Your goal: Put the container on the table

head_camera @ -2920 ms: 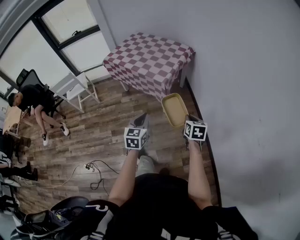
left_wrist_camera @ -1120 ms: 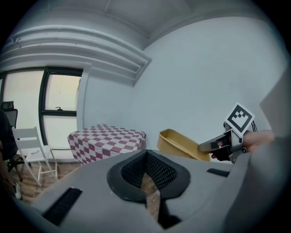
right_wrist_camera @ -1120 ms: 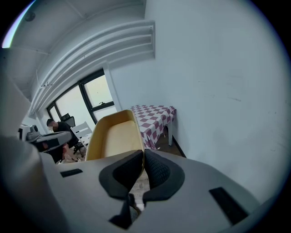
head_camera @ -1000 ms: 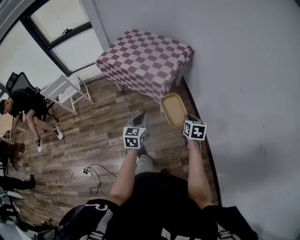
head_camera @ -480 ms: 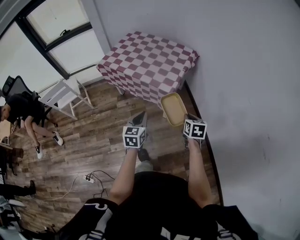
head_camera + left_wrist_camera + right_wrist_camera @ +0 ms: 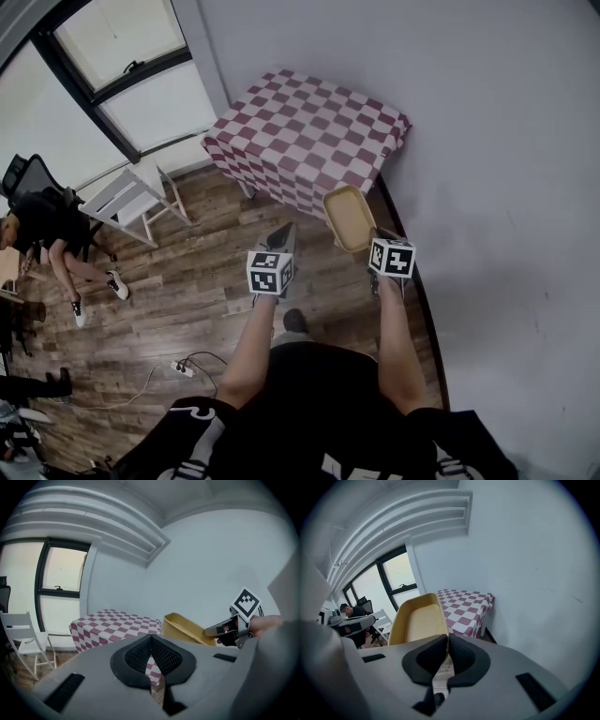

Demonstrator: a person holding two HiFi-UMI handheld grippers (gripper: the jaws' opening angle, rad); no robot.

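A yellow oblong container hangs in the air over the wooden floor, short of the table with the red-and-white checked cloth. My right gripper is shut on the container's near wall; in the right gripper view the pads pinch that wall at my right gripper, and the table stands beyond. My left gripper is held beside it, to the left, shut on nothing. The left gripper view shows its own jaws together, the container at the right, and the table ahead.
A grey wall runs close along the right. A white chair stands left of the table under a big window. A person sits at the far left. A power strip with cables lies on the floor.
The table has drawn nearer and shifted slightly right in the head view, as has the floor below. Both grippers keep their pose, the container still in the right one.
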